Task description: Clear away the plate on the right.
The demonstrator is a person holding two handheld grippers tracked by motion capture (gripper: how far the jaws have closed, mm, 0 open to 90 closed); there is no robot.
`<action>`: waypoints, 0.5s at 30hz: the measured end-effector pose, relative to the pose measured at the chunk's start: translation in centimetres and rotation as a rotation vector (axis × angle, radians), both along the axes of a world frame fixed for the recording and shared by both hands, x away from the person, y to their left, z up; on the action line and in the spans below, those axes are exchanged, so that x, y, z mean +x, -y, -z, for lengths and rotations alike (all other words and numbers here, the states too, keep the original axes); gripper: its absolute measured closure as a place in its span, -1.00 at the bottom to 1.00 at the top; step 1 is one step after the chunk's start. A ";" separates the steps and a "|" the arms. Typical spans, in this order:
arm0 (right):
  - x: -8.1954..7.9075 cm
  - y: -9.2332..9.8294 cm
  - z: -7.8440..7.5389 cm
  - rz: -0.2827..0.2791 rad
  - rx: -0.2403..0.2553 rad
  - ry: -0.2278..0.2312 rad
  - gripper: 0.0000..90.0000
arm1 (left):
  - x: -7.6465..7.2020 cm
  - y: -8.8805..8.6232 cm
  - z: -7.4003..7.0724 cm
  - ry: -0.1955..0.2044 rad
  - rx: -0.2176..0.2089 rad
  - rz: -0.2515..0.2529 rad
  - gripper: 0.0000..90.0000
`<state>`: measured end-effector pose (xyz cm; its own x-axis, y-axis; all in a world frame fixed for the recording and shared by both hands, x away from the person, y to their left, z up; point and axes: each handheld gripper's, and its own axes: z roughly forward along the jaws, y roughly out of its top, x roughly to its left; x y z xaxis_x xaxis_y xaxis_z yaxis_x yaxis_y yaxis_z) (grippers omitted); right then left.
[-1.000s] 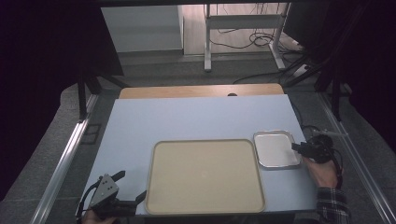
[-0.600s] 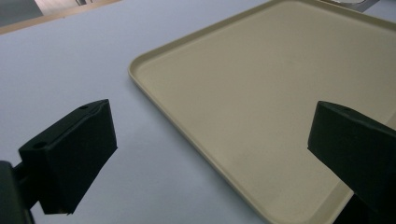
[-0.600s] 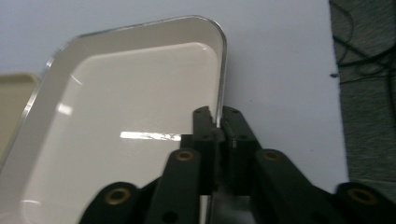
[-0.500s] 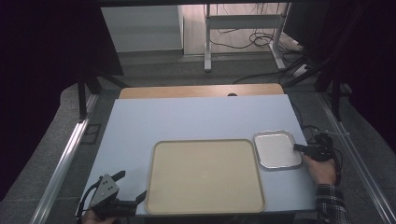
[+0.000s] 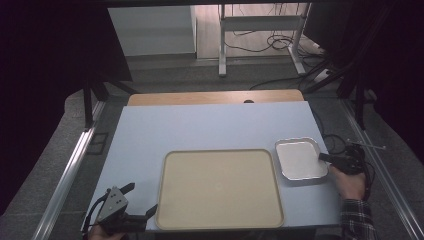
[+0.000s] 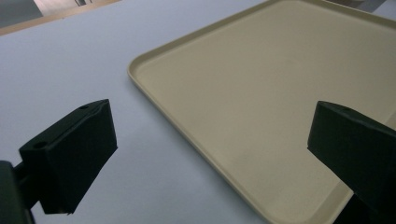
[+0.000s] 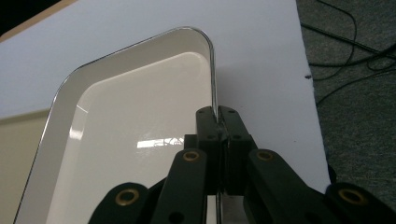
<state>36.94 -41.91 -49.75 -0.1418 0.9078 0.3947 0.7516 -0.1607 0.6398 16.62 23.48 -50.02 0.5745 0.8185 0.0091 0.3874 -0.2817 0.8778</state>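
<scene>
Right gripper view: right hand-held gripper pinches the metal tray rim.

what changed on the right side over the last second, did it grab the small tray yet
The right claw has just closed its jaws on the near rim of the small metal tray, pinching the thin edge between them; the tray itself has not shifted. The left claw stays open at the corner of the beige tray, which also kept its place.

Small shiny metal tray, flat beside beige tray
</scene>
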 end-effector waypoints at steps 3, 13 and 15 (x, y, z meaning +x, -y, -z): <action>-0.3 -0.1 -0.3 0.000 0.009 0.009 0.98 | 0.0 0.0 0.0 0.000 0.001 0.000 -0.98; -1.2 -1.0 -1.3 -0.036 0.037 0.039 0.98 | 0.0 0.0 0.0 0.000 0.002 0.000 -0.98; -1.2 -1.6 -1.3 -0.052 0.033 0.037 0.98 | 0.0 0.0 0.0 0.000 0.001 0.000 -0.98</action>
